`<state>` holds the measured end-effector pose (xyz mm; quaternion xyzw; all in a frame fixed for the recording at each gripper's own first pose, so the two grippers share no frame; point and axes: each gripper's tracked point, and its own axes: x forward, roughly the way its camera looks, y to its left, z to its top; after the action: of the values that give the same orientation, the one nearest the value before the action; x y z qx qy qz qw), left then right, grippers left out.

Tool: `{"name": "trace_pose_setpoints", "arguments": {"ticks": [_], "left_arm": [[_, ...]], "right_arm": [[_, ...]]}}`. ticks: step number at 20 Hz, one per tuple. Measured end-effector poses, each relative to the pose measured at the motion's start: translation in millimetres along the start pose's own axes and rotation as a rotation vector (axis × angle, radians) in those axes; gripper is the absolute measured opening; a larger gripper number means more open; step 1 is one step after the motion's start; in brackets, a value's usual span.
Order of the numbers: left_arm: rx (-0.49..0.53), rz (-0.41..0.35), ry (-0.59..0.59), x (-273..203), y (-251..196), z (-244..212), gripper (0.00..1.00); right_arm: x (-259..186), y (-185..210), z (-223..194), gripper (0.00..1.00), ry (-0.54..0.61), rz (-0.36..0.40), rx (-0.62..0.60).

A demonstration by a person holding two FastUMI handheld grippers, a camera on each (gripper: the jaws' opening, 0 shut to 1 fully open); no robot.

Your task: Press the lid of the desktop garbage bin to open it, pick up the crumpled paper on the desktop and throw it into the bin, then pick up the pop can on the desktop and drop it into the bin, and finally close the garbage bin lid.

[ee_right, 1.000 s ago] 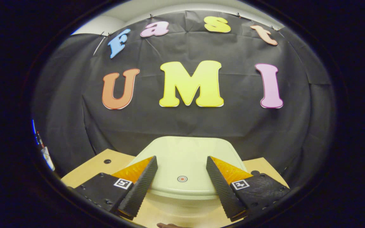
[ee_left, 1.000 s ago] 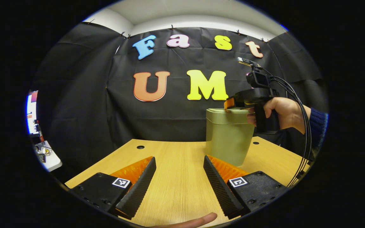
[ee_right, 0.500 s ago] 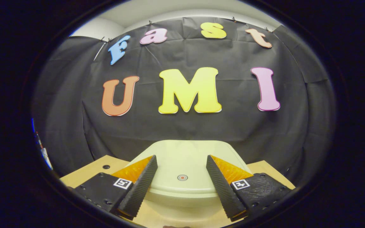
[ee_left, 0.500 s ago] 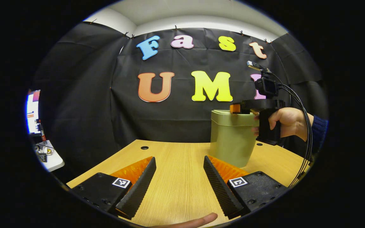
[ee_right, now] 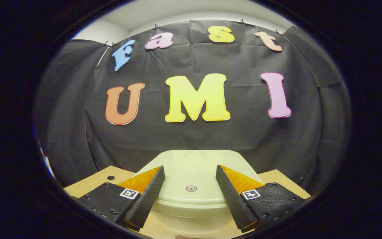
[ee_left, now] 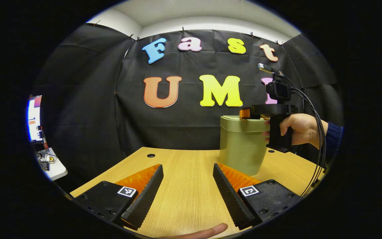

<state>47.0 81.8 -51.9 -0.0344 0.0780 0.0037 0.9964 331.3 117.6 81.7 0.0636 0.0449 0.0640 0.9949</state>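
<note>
A pale wooden surface (ee_left: 184,186) runs back to the black cloth wall. In the left gripper view, the left hand-held gripper (ee_left: 187,171) hovers low over bare wood, its fingers spread. Farther right, the green garbage bin (ee_left: 242,146) stands with its lid (ee_right: 191,176) closed; the right hand-held gripper (ee_right: 190,172), fingers spread, sits over that lid, held by a hand (ee_left: 298,127).

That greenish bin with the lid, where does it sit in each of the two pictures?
Left gripper view: the garbage bin stands right of centre on the wooden table, with the right gripper at its lid.
Right gripper view: the garbage bin lies at bottom centre, its lid seen from above between the open fingers.
Shared landmark: the round hole in the table, left of the bin.
</note>
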Motion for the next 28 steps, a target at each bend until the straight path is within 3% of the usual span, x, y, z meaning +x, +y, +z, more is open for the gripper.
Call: {"name": "trace_pose_setpoints", "arguments": {"ticks": [8, 13, 15, 17, 18, 19, 21, 22, 25, 28], "left_arm": [[-0.013, -0.005, 0.001, -1.0, 0.3, 1.0, 0.97], [-0.014, -0.008, -0.010, -0.9, -7.7, 3.0, 0.97], [-0.005, -0.018, 0.004, -1.5, -22.1, -2.8, 1.00], [0.012, -0.033, 0.010, -3.8, -34.0, -5.2, 0.97], [0.022, -0.036, 0.007, -4.2, -39.7, -5.3, 0.97], [0.034, -0.041, 0.004, -5.6, -45.2, -5.7, 0.97], [0.054, -0.048, -0.007, -9.4, -53.8, -5.0, 0.97], [0.059, -0.055, -0.015, -10.8, -58.9, -3.4, 0.97], [0.094, -0.051, -0.014, -17.6, -66.0, -4.6, 0.97], [0.126, -0.052, -0.033, -23.0, -75.2, -0.4, 0.97]], "right_arm": [[-51.3, -3.2, 3.1, 0.96, 0.039, 0.003, -0.050], [-125.2, -16.5, 11.8, 0.97, -0.017, -0.044, -0.097], [-157.7, -14.5, 15.4, 0.96, -0.074, -0.017, -0.139], [-189.2, -27.4, 10.5, 0.95, -0.125, -0.031, -0.171], [-203.9, -33.3, 4.2, 0.92, -0.125, -0.037, -0.169], [-218.8, -37.0, -4.2, 0.98, -0.119, -0.034, -0.152], [-246.5, -40.9, -16.9, 0.92, -0.103, -0.008, -0.095], [-259.1, -44.8, -21.6, 0.98, -0.104, -0.005, -0.077], [-288.1, -83.6, -40.9, 0.97, -0.085, -0.106, -0.085], [-316.1, -90.8, -53.8, 0.96, -0.090, -0.120, -0.061]]}}
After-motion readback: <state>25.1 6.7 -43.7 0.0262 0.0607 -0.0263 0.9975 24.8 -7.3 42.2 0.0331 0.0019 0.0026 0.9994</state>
